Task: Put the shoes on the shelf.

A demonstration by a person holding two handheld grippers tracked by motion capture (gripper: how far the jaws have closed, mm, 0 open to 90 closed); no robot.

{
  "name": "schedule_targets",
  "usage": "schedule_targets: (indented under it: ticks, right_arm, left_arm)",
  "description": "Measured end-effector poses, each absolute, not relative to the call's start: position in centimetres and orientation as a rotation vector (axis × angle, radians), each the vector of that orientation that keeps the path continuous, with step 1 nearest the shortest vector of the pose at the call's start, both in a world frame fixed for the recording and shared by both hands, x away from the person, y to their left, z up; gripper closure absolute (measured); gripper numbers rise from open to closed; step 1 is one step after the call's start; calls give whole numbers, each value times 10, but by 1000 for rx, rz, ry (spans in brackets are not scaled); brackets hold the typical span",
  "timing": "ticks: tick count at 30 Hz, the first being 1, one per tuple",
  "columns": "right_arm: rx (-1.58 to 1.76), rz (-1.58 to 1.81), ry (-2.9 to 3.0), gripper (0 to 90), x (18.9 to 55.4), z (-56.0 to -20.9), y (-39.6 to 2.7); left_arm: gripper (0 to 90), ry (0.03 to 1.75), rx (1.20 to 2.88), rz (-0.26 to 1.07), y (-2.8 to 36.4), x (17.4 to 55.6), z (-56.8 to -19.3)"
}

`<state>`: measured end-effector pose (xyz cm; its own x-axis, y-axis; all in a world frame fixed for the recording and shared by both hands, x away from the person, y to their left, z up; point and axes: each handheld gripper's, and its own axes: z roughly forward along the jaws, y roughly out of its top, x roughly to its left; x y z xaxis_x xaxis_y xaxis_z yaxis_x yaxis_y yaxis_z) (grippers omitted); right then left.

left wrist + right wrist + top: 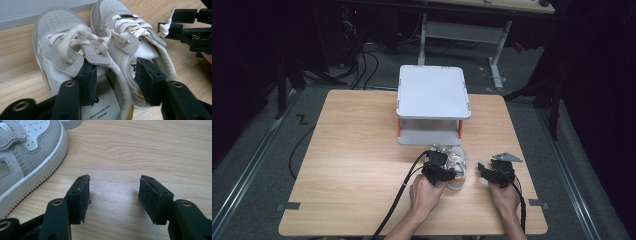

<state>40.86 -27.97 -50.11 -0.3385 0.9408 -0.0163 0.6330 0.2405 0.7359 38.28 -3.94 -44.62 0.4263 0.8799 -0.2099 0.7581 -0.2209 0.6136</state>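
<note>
Jaws of your left gripper (113,82) straddle the two adjoining inner collars of the pair of small white-and-grey lace-up sneakers (100,47): one jaw sits inside the left shoe, the other inside the right. They are part-way closed, and whether the pads already press the collars I cannot tell. The shoes stand side by side near the table's (352,150) front edge, right of its middle, just before the grey two-tier shoe rack with orange posts (432,105). Judged so, you are pinching the pair together; next comes a firm squeeze, then a lift towards the rack. Your right gripper (113,197) rests low over bare wood beside the shoes, jaws apart and empty. Both forearms reach in from the front edge.
</note>
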Motion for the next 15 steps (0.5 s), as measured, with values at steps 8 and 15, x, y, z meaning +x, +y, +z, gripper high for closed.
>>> schedule_targets:
  ticks: [8,15]
  right_arm:
    - [1434,889,2058,419,409,-501,-280]
    - [1435,889,2058,414,409,-501,-280]
  left_arm:
    - [728,1303,2045,258,-36,379,-447]
    - [792,1272,2062,258,-31,380,-447]
